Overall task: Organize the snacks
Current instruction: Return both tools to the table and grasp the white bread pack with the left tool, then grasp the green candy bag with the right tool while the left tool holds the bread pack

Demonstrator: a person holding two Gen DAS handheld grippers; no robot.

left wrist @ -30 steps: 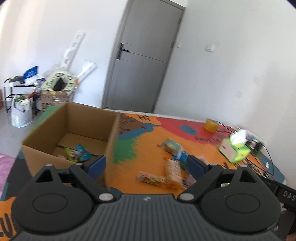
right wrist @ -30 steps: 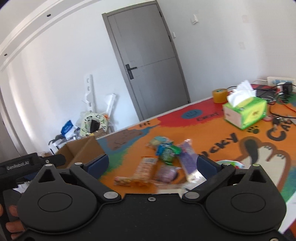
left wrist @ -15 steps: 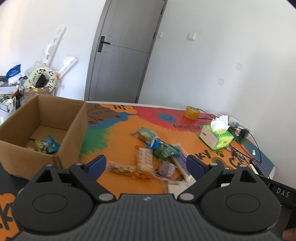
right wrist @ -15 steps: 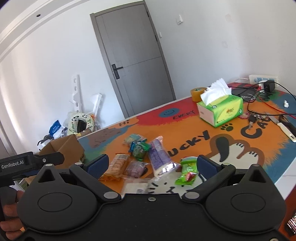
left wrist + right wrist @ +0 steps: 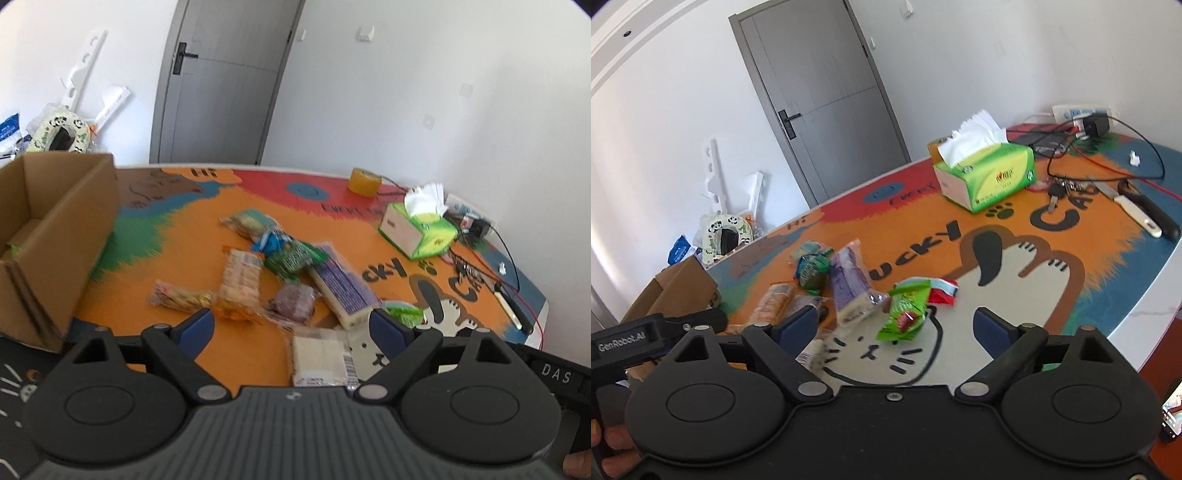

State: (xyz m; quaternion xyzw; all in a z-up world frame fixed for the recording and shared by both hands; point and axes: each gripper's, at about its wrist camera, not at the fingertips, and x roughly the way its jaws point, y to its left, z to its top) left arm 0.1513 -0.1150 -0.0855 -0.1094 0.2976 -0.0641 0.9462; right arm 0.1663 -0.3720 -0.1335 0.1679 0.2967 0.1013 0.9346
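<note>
1. Both of my views have swung off the cardboard box (image 5: 55, 229) and down onto the snack pile; a second ago the left view was mostly box, now the box sits out at nine o'clock.
2. My left gripper (image 5: 291, 326) hangs above the near edge of the pile, jaws wide and easing in a touch, nothing between the pads. The white wafer pack (image 5: 319, 356) lies just below it on the mat (image 5: 184, 229), at six o'clock of the pile.
3. My right gripper (image 5: 895, 326) has dropped closer too. Its jaws are closing from full spread, though there's a broad gap yet and no pad touches anything.
4. The green snack packet (image 5: 905, 314) with its red neighbour lies between those fingers in the right view, at twelve o'clock from the gripper, flat on the cat drawing.
5. The purple wafer bar (image 5: 847, 288), the crackers (image 5: 240, 280) and the small green bag (image 5: 291, 258) lie heaped at the mat's centre; the tissue box (image 5: 986, 170) stands well apart at two o'clock.
6. My read: I'm lining up two picks, and most snacks remain outside the box.
</note>
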